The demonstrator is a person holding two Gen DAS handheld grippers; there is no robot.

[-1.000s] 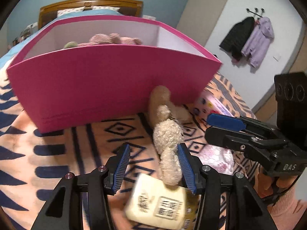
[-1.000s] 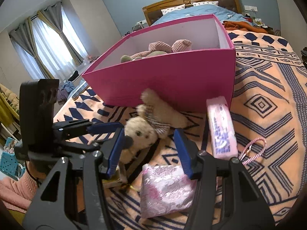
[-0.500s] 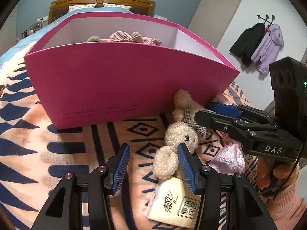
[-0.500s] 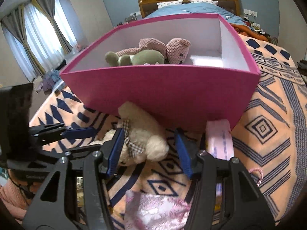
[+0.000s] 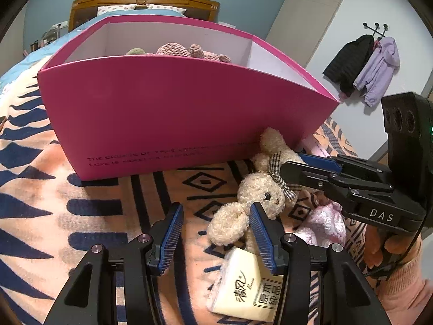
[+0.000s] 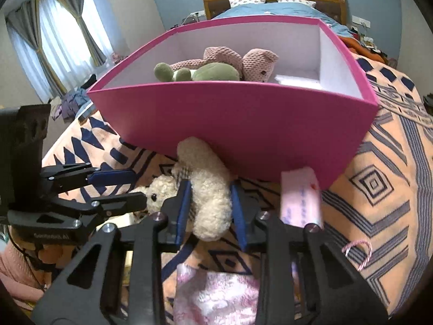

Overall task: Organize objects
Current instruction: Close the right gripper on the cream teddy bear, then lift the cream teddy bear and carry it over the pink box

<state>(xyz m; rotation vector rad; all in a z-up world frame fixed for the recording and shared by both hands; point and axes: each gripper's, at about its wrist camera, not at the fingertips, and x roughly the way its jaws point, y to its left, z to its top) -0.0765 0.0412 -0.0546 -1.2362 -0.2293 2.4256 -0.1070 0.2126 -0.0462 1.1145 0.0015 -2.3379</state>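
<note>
A cream teddy bear [image 5: 259, 189] with a checked bow lies on the patterned bedspread in front of a big pink box [image 5: 176, 113]. My right gripper [image 6: 209, 205] has its blue pads closed against the bear's body [image 6: 209, 189]. It shows from the side in the left wrist view [image 5: 300, 168]. My left gripper [image 5: 216, 233] is open; the bear's leg lies by its right finger. The box [image 6: 243, 124] holds a pink knitted bear [image 6: 243, 61] and a green plush toy [image 6: 200, 71].
A tissue pack [image 5: 246, 287] lies under my left gripper. A pink embroidered pouch [image 6: 213, 295] lies below my right gripper, and a pink wrapped packet [image 6: 300, 197] leans on the box. A striped cord loop [image 6: 357, 252] lies to the right. Coats [image 5: 362, 65] hang on the wall.
My right gripper moved forward over the cream bear and closed on its body. The left gripper drew back a little and stayed open.
</note>
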